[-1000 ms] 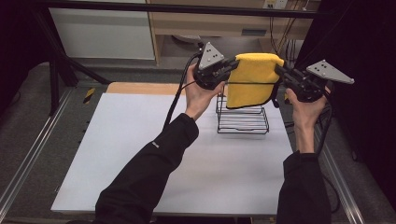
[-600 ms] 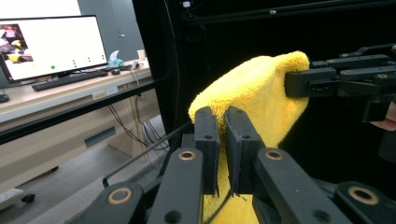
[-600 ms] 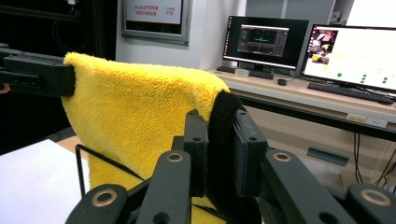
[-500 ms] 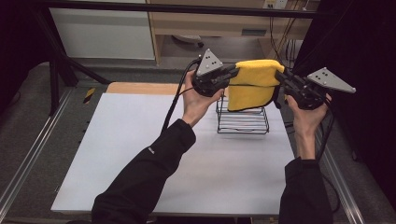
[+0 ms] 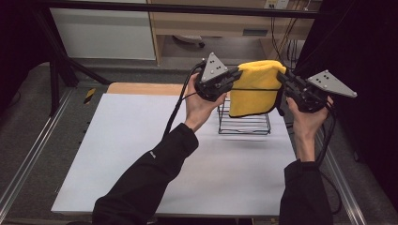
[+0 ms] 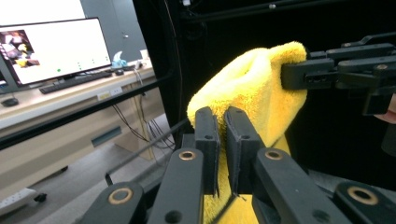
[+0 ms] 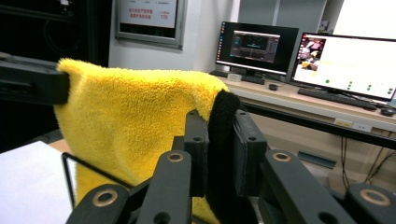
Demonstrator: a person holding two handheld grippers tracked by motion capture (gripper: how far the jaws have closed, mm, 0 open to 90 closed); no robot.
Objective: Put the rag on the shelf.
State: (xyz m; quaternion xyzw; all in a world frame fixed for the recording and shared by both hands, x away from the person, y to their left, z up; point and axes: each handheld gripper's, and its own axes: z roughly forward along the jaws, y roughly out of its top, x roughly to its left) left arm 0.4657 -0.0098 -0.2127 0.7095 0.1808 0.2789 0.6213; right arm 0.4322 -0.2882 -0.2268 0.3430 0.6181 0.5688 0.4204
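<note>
Right now you hold the yellow towel (image 5: 256, 89) stretched between both tools in the upper middle of the high view, above the black wire rack (image 5: 244, 123). Your left gripper (image 5: 233, 76) pinches the towel's left end; in the left gripper view its jaws are pressed together on the cloth. Your right gripper (image 5: 285, 78) pinches the other end, jaws closed on the dark edging in the right gripper view. The towel hangs folded over the rack's top wire, so I judge the draping nearly done; what is left is to let go and pull back. The wall poster (image 7: 146, 13) at the upper left of the right gripper view carries writing too small to read.
</note>
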